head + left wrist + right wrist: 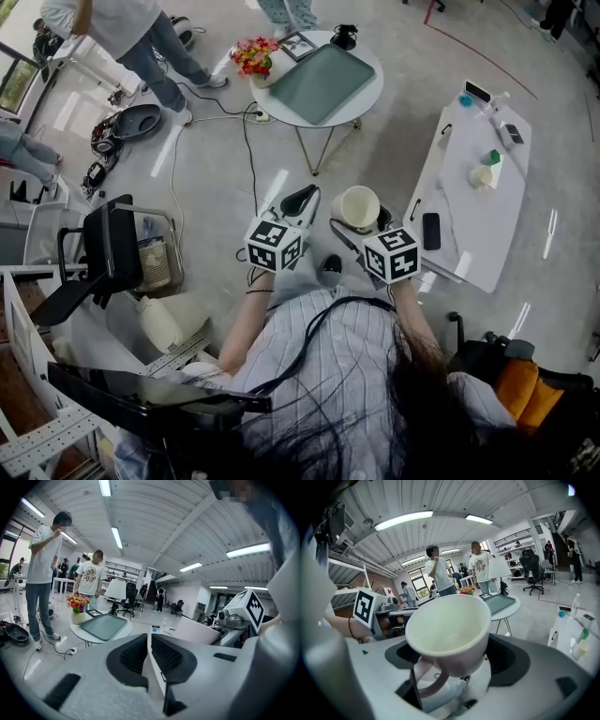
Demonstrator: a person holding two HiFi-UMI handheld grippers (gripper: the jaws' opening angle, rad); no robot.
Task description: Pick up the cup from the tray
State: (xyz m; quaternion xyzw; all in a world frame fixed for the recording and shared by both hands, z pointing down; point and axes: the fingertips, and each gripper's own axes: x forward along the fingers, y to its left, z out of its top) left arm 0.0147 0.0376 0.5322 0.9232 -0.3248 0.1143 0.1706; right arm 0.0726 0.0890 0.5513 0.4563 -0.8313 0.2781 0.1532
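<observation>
A: Two grippers, held up side by side in front of the person. What has the right gripper (pixel 367 223) got?
B: The white cup (pixel 449 631), clamped between its jaws. The mouth is tipped upward and the handle is turned toward that gripper's camera. Where the pads bite is hidden behind the cup's body, though it seems to be low on its sides.
A: And the tray (pixel 323 82)?
B: Grey-green, lying on the round table (pixel 362 101) next to a pot of flowers (pixel 254 54). The cup is well apart from it, in the air over the floor.
A: The left gripper (pixel 149 641)?
B: Its jaws are closed against each other, and it sits just beside the right one
</observation>
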